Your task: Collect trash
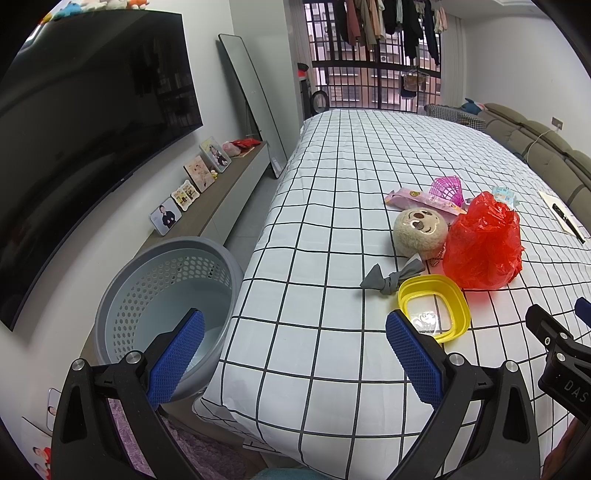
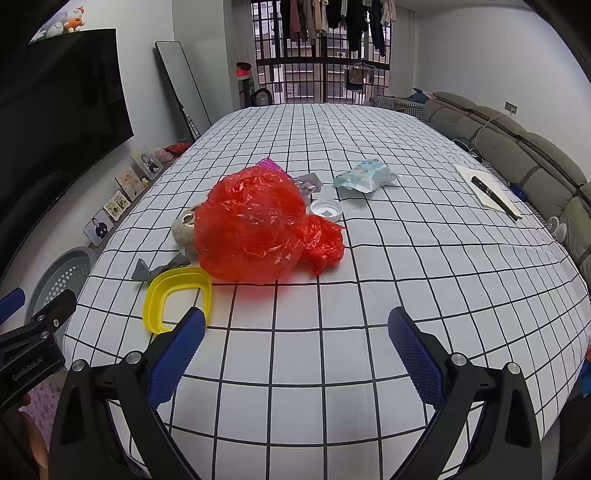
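red bag [image 2: 255, 229] on checked bed [image 2: 406, 258] — both tongs [image 1: 293, 354] [image 2: 295, 350] agape, empty

Looks like someone's bedroom at home: a big bed [image 2: 369, 258] with a checked sheet, wall TV [image 1: 92, 129] on the left over framed family photos [image 1: 195, 173], laundry [image 1: 388, 22] drying at the far window.
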